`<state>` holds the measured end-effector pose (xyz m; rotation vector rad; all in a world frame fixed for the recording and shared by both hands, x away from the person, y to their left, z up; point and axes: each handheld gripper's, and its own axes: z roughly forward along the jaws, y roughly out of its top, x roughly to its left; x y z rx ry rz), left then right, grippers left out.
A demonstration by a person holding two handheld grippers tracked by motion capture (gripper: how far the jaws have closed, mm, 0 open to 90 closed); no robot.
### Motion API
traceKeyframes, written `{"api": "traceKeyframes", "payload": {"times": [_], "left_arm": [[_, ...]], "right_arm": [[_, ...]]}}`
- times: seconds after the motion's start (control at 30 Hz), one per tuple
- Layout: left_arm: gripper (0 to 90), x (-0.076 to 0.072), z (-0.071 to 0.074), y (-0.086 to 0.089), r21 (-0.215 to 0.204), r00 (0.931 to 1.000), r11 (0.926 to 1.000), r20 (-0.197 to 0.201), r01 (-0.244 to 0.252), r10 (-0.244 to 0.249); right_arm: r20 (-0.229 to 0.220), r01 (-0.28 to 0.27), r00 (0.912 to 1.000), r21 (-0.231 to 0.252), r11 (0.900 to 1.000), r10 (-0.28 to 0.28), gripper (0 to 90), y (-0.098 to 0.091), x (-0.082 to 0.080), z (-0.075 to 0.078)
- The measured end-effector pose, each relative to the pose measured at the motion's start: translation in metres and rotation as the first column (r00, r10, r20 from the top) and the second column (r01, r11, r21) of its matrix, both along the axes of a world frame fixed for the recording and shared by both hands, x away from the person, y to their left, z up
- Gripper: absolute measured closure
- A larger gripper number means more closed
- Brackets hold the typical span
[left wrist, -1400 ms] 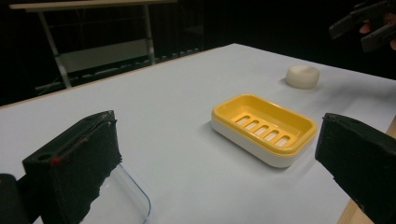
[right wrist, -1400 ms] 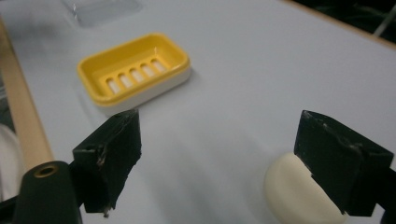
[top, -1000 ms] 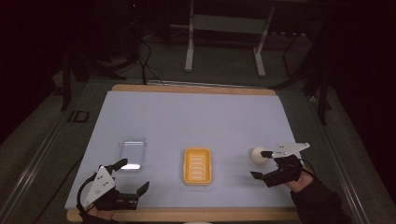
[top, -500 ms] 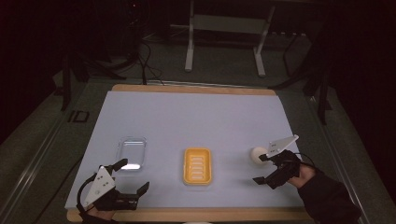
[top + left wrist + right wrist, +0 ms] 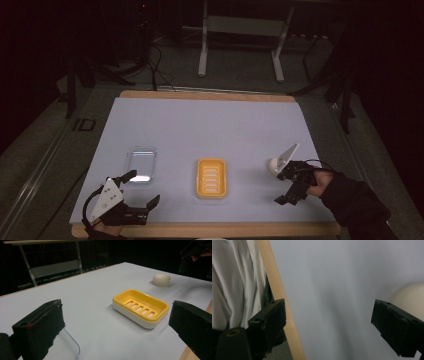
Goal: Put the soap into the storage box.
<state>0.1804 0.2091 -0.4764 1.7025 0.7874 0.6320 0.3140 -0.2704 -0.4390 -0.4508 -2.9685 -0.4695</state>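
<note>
Near the front middle of the table [image 5: 210,120], a rectangular soap dish [image 5: 211,177]: glossy yellow slotted tray with rounded corners, seated in a white base, empty. Smooth plastic, five long slots along its floor in the left gripper view [image 5: 141,307]. To its right, well apart, a pale cream bar of soap [image 5: 274,164], rounded and matte, lying flat on the tabletop [image 5: 162,279]. To the dish's left, a clear plastic lid [image 5: 142,163], shallow and rectangular with soft corners, catching a bright glint along its near edge.

Table surface matte, pale lavender-white, edged with a light wooden strip [image 5: 279,297].

Right gripper [image 5: 288,184] just beside the soap on its near side, tilted, jaws spread wide, nothing between them; soap's curved edge [image 5: 409,296] seen just beyond one jaw, not touching as far as can be told. Dark sleeve [image 5: 355,200] behind it.

Left gripper [image 5: 140,187] at the front left corner, near the lid, jaws likewise wide apart and empty; black, rough-faced pads [image 5: 43,327], grey three-cornered plate on top.
</note>
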Motion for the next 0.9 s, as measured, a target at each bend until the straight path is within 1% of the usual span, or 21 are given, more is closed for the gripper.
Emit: {"api": "traceKeyframes", "payload": {"times": [0.07,0.13,0.2,0.3,0.37,0.47,0.5,0.6,0.67,0.73,0.77,0.8,0.87,0.9], "left_arm": [[0.1,0.000,0.000,0.000,0.000,1.0000,1.0000,0.000,0.000,0.000],[0.1,0.000,0.000,0.000,0.000,1.0000,1.0000,0.000,0.000,0.000],[0.1,0.000,0.000,0.000,-0.001,1.0000,1.0000,0.000,0.000,0.000],[0.1,0.000,0.000,0.000,-0.001,1.0000,1.0000,-0.001,0.000,0.000],[0.1,0.000,0.000,0.000,-0.001,1.0000,1.0000,-0.001,0.000,0.000],[0.1,0.000,0.000,0.000,0.000,1.0000,1.0000,-0.001,0.000,0.000],[0.1,0.000,0.000,0.000,0.000,1.0000,1.0000,-0.001,0.000,0.000],[0.1,0.000,0.000,0.000,-0.001,1.0000,1.0000,-0.002,0.000,0.000],[0.1,0.000,0.000,0.000,0.000,1.0000,1.0000,-0.002,0.001,-0.001],[0.1,0.001,0.000,0.000,0.001,1.0000,1.0000,-0.004,0.001,-0.001],[0.1,0.001,-0.001,0.000,0.003,1.0000,1.0000,-0.004,0.001,-0.001],[0.1,0.001,0.000,0.000,0.002,1.0000,1.0000,-0.005,0.002,-0.002],[0.1,0.001,0.000,0.000,0.001,1.0000,1.0000,-0.005,0.002,-0.002],[0.1,0.001,0.000,0.000,0.001,1.0000,1.0000,-0.005,0.002,-0.002]], "right_arm": [[-0.025,-0.014,0.9996,-0.031,0.9994,0.013,12.8,0.002,0.002,0.000],[-0.034,-0.024,0.9992,-0.064,0.9976,0.022,13.1,0.004,0.003,0.000],[-0.025,-0.032,0.9992,-0.084,0.9960,0.030,13.1,0.005,0.004,0.000],[-0.037,-0.039,0.9987,-0.100,0.9943,0.035,13.3,0.006,0.007,0.001],[-0.037,-0.045,0.9985,-0.125,0.9912,0.041,13.3,0.007,0.010,0.001],[-0.069,-0.060,0.9965,-0.170,0.9837,0.049,14.2,0.007,0.012,-0.001],[-0.083,-0.063,0.9954,-0.188,0.9801,0.049,14.3,0.007,0.012,-0.002],[-0.100,-0.079,0.9934,-0.236,0.9686,0.057,14.3,0.006,0.014,-0.004],[-0.100,-0.084,0.9931,-0.246,0.9657,0.061,14.3,0.005,0.016,-0.004],[-0.102,-0.072,0.9936,-0.254,0.9646,0.047,14.3,0.004,0.019,-0.003],[-0.107,-0.074,0.9932,-0.257,0.9636,0.048,14.3,0.002,0.020,-0.003],[-0.105,-0.077,0.9932,-0.268,0.9604,0.051,14.3,0.001,0.021,-0.004],[-0.125,-0.079,0.9912,-0.278,0.9573,0.046,14.3,-0.001,0.023,-0.004],[-0.125,-0.079,0.9912,-0.278,0.9573,0.046,14.3,-0.001,0.023,-0.004]]}}
